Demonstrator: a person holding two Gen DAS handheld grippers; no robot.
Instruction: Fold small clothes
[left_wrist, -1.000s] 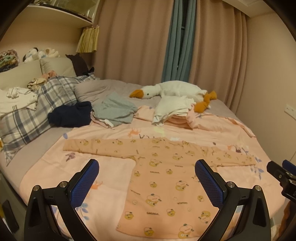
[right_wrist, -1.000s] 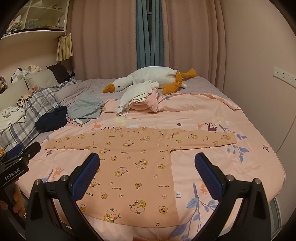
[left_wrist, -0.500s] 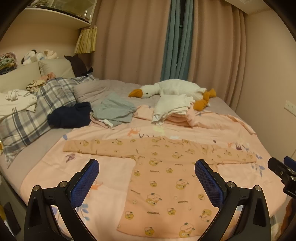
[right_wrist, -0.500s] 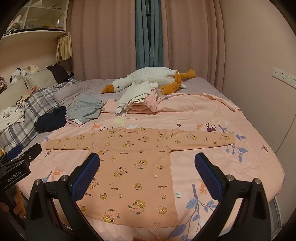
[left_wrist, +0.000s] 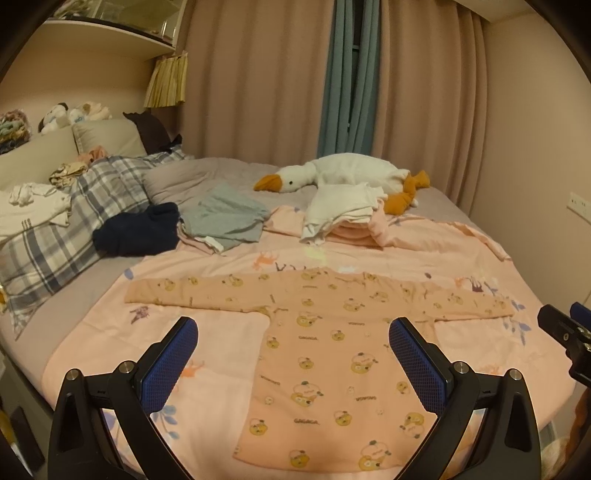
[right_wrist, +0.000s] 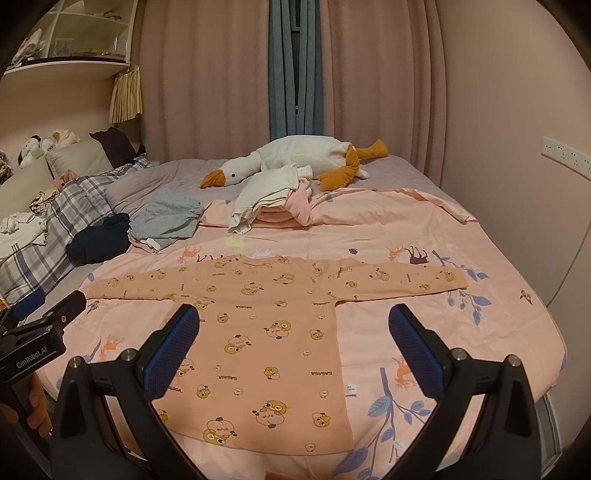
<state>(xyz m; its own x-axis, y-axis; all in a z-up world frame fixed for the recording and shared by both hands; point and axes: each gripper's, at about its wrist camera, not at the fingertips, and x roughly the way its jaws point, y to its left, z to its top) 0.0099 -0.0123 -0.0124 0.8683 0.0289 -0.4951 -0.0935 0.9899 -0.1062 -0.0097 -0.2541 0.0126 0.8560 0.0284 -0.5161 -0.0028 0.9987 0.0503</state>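
Peach long-sleeved baby top (left_wrist: 332, 354) with cartoon print lies flat on the pink bedsheet (left_wrist: 218, 343), beyond both spread, empty grippers: left (left_wrist: 293, 363), right (right_wrist: 293, 354).

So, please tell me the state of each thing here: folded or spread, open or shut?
Peach long-sleeved top: spread flat, both sleeves out, unfolded.
Left gripper: jaws open, holding nothing.
Right gripper: jaws open, holding nothing.
White and pink clothes: stacked, roughly folded.
Grey garment: crumpled.
Navy garment: bunched up.
Curtains: drawn shut.
Goose plush: lying down.
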